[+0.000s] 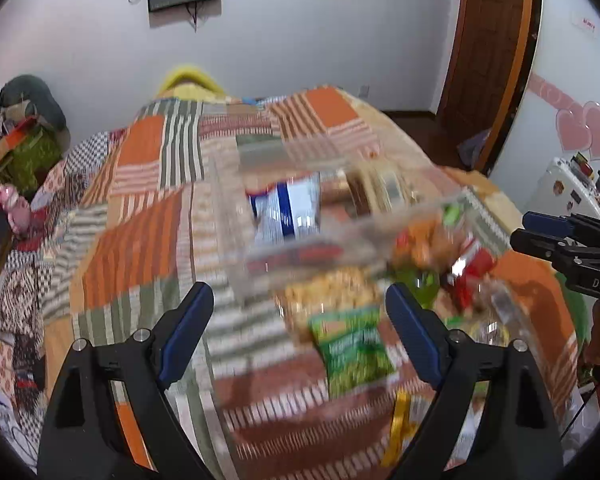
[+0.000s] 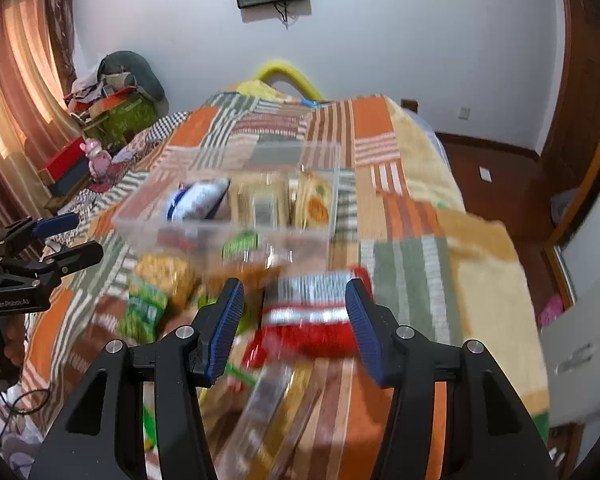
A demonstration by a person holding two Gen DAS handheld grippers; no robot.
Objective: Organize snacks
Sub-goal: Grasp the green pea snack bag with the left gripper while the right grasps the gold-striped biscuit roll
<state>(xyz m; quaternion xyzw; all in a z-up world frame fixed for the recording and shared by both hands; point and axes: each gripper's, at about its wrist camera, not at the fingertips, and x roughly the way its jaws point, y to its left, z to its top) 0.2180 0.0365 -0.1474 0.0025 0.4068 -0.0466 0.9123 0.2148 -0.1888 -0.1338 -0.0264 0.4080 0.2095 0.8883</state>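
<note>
Left gripper (image 1: 300, 300) spread, hovering (blurred) | right gripper (image 2: 295, 294) spread over red packet (image 2: 308, 330)

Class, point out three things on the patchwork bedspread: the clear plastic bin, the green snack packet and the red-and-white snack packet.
Clear plastic bin (image 2: 172, 236): right wrist view, near wall.
Green snack packet (image 1: 354, 350): left wrist view, packet's middle.
Red-and-white snack packet (image 2: 308, 330): right wrist view, red lower band.

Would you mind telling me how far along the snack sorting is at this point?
Partly done. The clear box on the bed already holds a blue-and-white packet and some tan packets. Nothing is in hand: the left hand-held gripper and right hand-held gripper are both open. Still loose on the blanket are the green packet, the yellow bag and the red packet.
</note>
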